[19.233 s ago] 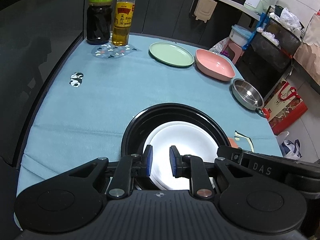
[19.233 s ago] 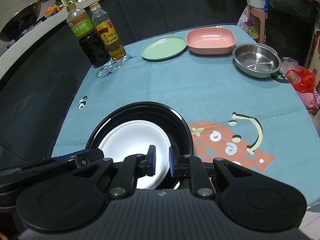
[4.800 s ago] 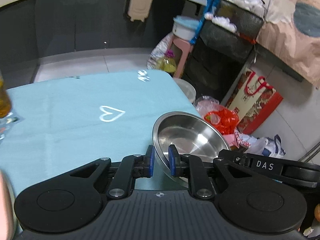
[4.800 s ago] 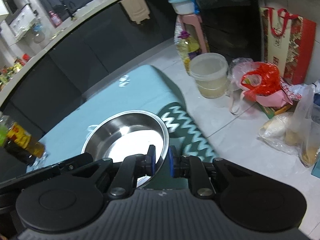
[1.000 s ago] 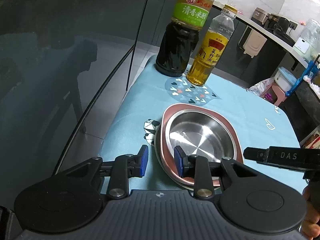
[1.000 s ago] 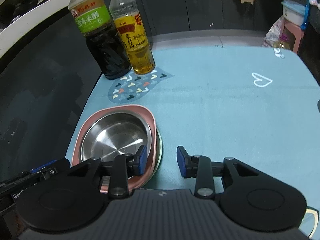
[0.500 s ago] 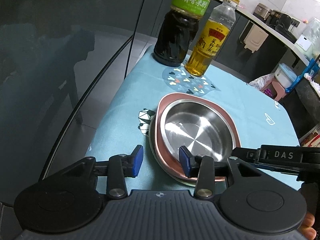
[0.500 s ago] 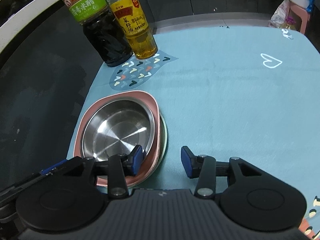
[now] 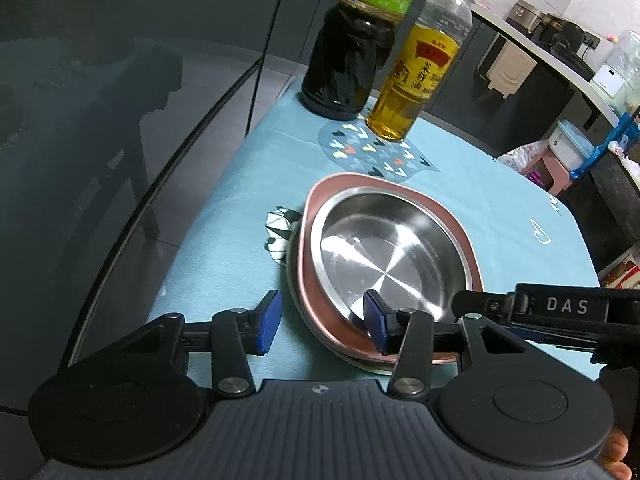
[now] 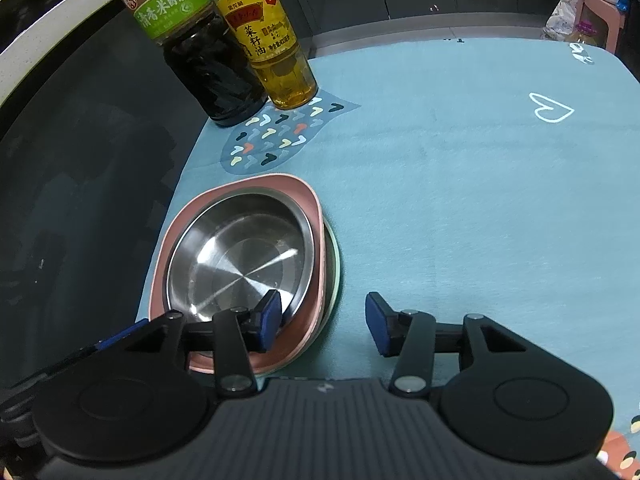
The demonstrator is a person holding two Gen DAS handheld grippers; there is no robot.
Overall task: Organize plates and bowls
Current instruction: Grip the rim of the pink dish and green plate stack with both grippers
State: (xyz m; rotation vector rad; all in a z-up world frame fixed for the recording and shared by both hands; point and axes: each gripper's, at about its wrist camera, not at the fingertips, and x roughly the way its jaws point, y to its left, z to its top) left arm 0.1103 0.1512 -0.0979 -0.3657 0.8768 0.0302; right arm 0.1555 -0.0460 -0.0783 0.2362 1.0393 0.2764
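A steel bowl (image 9: 384, 252) (image 10: 236, 256) sits nested inside a pink bowl (image 9: 460, 236) (image 10: 316, 208), which rests on a green plate (image 10: 335, 264) on the blue tablecloth (image 10: 480, 220). My left gripper (image 9: 322, 322) straddles the stack's near left rim. Its jaws are opening, and the blue pads stand clear of the rim. My right gripper (image 10: 323, 320) straddles the stack's right rim. Its jaws are also opening, and neither pad touches the rim. The right gripper's black body (image 9: 560, 308) shows at the right of the left wrist view.
A dark vinegar bottle (image 9: 348, 52) (image 10: 208, 64) and a yellow oil bottle (image 9: 416, 72) (image 10: 276, 52) stand just beyond the stack. The table's left edge (image 9: 192, 216) runs close beside the bowls. Open cloth stretches to the right. A pink stool (image 10: 596, 12) with clutter stands past the far edge.
Both grippers' jaws have spread wider over the last second and drawn back slightly from the stack. Seconds ago they were shut on the steel bowl's rim; it now lies in the pink bowl.
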